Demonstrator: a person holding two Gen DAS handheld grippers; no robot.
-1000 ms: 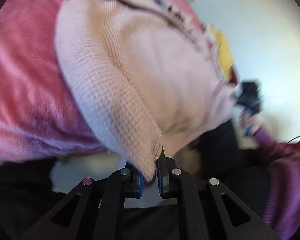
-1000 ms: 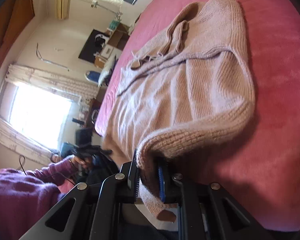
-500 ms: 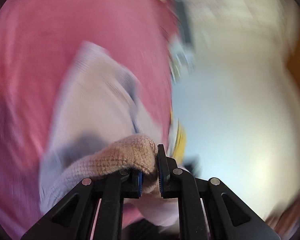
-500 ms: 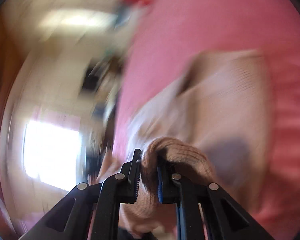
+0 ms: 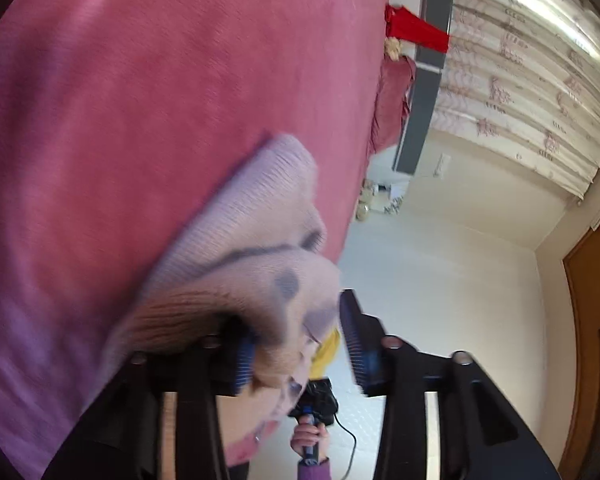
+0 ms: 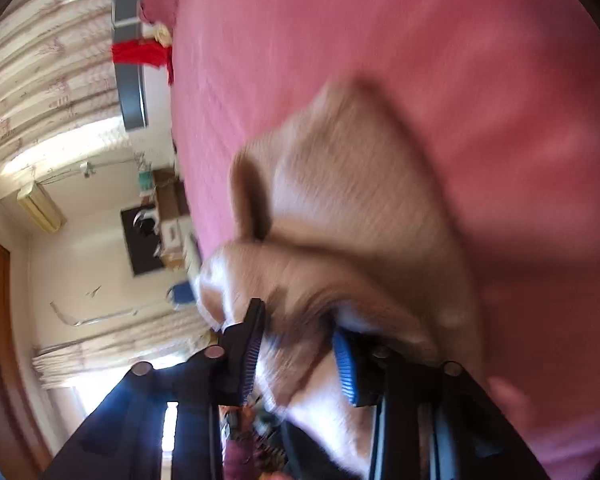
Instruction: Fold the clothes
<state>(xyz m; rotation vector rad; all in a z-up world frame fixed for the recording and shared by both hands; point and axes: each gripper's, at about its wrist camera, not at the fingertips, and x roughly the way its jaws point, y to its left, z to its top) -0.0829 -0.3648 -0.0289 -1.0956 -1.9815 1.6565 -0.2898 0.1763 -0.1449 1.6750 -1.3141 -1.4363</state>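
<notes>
A beige knit sweater [image 5: 252,240] lies folded on the pink bed cover [image 5: 140,120], its near edge bunched at my left gripper [image 5: 300,340]. The jaws of that gripper are opening: the knit rests against the left pad [image 5: 242,360], and a gap shows before the right pad. In the right wrist view the same sweater [image 6: 360,200] is blurred, and a fold of it hangs loosely between the jaws of my right gripper [image 6: 298,332], which are opening too. The pink bed [image 6: 380,40] fills the rest of that view.
A grey bed board [image 5: 424,80] with a red cloth [image 5: 416,32] stands at the far end of the bed. Beyond the bed edge are pale floor, patterned curtains [image 5: 520,80] and a wooden door [image 5: 596,320]. A person's hand [image 5: 310,436] grips a handle below.
Both grippers carried the sweater's edge across the bed, rolled, and came down on the folded sweater. Their jaws, earlier shut on the knit, now stand apart with the fabric loose between them.
</notes>
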